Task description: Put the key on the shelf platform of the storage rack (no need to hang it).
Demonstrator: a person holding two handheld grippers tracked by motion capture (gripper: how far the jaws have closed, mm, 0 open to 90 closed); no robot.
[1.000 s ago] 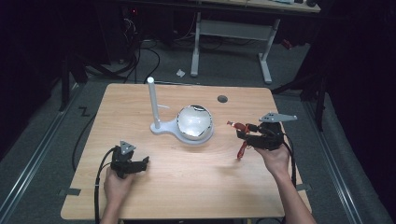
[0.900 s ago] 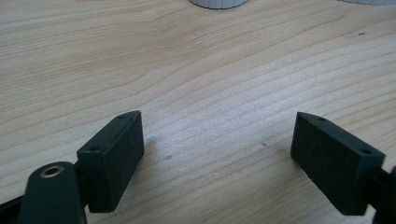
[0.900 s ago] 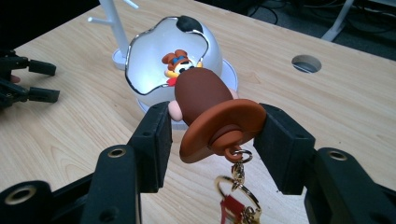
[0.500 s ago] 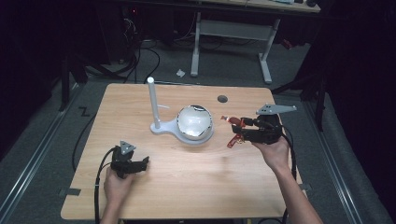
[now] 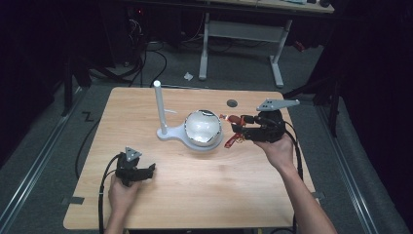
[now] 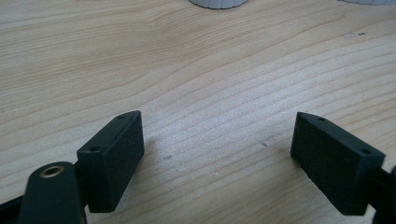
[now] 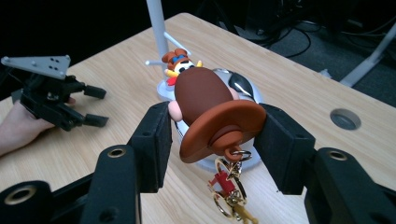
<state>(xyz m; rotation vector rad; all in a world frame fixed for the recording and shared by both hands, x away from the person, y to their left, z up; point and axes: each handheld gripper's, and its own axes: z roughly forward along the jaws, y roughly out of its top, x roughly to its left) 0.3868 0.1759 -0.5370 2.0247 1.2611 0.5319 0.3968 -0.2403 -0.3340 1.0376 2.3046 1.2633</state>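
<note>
Two hand-held grippers on light wooden table [image 5: 195, 195], w/ items as follows.

1. Right gripper [image 7: 212, 135]: clenched on brown rubbery figure keychain w/ wide hat brim [image 7: 210, 112], one black pad at each side of the figure's body. Figure lies on its side betw. the jaws, hat brim toward camera, small colourful head end [image 7: 180, 60] pointing away. Gold key rings w/ red tag [image 7: 229, 189] hang from the brim's loop, below the jaws. High view: gripper [image 5: 236, 127] held above table at right, just beside the dome; keychain [image 5: 234, 119] shows as small red/brown bit at its tip, rings dangling. Grey three-cornered plate [image 5: 277, 104] on top. Person's right hand [image 5: 275, 148] grips it from below.

2. White stand: flat base w/ upright white post [image 5: 158, 105] and shiny silver-white dome [image 5: 202, 127], approx. table centre. Short side pegs on post visible in right gripper view [image 7: 156, 23]. Keychain is near the dome, well short of the post; touching dome or not: cannot tell.

3. Left gripper [image 5: 146, 170]: released, jaws wide apart, nothing betw. them; left gripper view has bare wood grain under both pads [image 6: 112, 154]. Rests low at table's near-left, well apart from stand. Left hand [image 5: 122, 192] around it.

4. Round dark grommet hole [image 5: 232, 103] in tabletop, far side, behind right gripper.
</note>
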